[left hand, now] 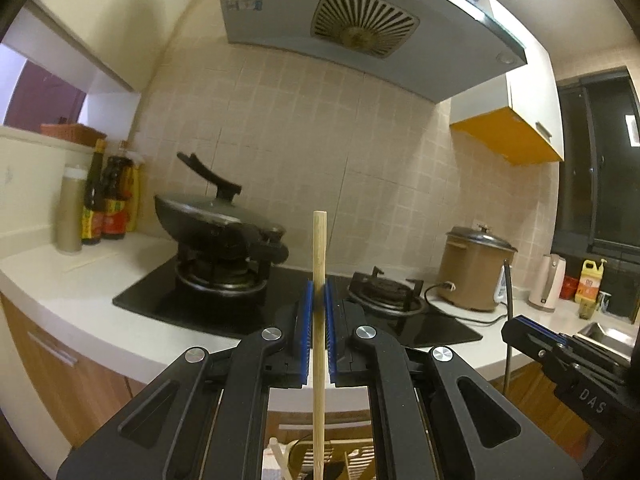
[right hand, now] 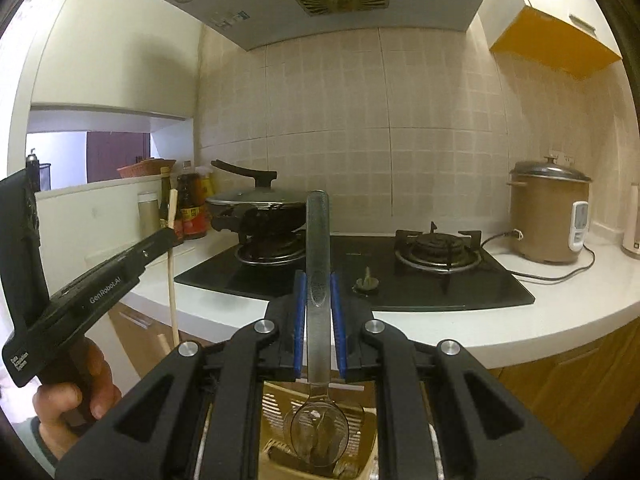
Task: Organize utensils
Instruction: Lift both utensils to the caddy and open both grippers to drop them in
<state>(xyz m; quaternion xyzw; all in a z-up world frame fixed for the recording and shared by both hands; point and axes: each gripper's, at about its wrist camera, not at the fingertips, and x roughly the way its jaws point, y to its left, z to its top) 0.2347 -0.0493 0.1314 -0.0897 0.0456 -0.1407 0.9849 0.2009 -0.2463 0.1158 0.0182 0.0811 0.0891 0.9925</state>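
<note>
- One white bench (left hand: 60, 268) is seen along the tiled wall; it carries the cooking gear, so the utensils are evidently handled in front of it, not on it.
- One black hob (right hand: 496, 284) with two burners is set into the bench: a lidded wok (left hand: 208, 220) is parked on the left burner, and the right burner (right hand: 438, 250) is left bare.
- One brown rice cooker (right hand: 548, 216) is kept at the right end of the bench, plugged in by its cable.
- Three or so sauce bottles (left hand: 108, 196) are grouped against the wall to the left of the wok, within reach of the hob.
- Two grippers are counted. The left gripper (left hand: 318, 292) is clamped on a single wooden chopstick (left hand: 319, 248), held upright so that its lower end hangs over a rack below the bench edge.
- The right gripper (right hand: 319, 292) is clamped on one metal spoon (right hand: 318, 240), handle up and bowl down, directly above a yellowish slotted holder (right hand: 360, 412), probably so it can be lowered in or lifted clear.
- One holder is seen in each wrist view below the bench edge; whether it is the same holder cannot be told.
- One hand (right hand: 76, 396) is seen gripping the handle of the left gripper.
- One further thin stick (left hand: 92, 262) is seemingly left lying on the bench near the bottles; it is judged to be awaiting collection.
</note>
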